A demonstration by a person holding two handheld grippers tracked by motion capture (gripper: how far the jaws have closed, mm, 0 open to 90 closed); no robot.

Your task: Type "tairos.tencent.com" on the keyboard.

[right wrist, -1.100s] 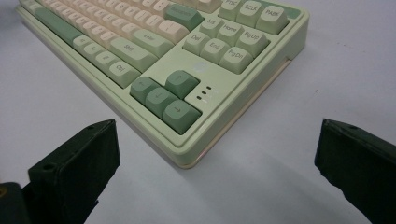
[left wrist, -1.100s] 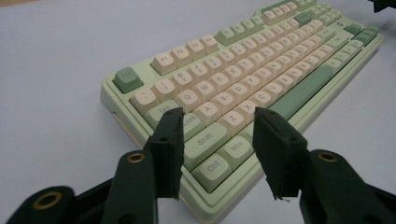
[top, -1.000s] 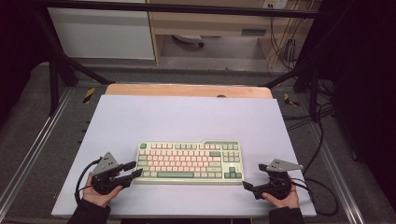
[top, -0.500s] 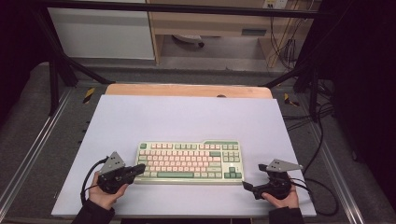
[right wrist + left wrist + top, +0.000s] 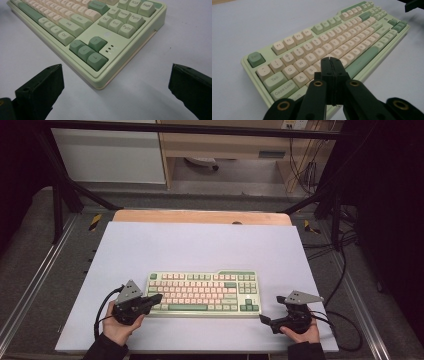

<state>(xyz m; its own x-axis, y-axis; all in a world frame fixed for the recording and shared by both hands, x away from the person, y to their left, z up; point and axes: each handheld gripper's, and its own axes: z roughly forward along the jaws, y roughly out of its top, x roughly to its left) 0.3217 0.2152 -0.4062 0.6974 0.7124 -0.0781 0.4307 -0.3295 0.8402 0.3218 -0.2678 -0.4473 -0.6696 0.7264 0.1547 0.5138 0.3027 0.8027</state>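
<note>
Around my workspace: a pale lilac mat (image 5: 200, 245) covering most of a wooden tabletop (image 5: 200, 216), whose bare strip shows along the far edge. Black frame bars (image 5: 60, 190) stand at both sides. Beyond, a white cabinet (image 5: 110, 155) beside a wooden shelf unit (image 5: 225, 145). Loose cables (image 5: 305, 170) hang at the right (tangled, I can't tell how many).

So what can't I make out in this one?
- Keys under the shut left gripper: hidden by its jaws in the left gripper view; whether the tips touch them is unclear.
- Keyboard legends: too small in the high view.
- Keyboard's far rows: cut off by the top edge in the right gripper view, beyond the open right gripper.
</note>
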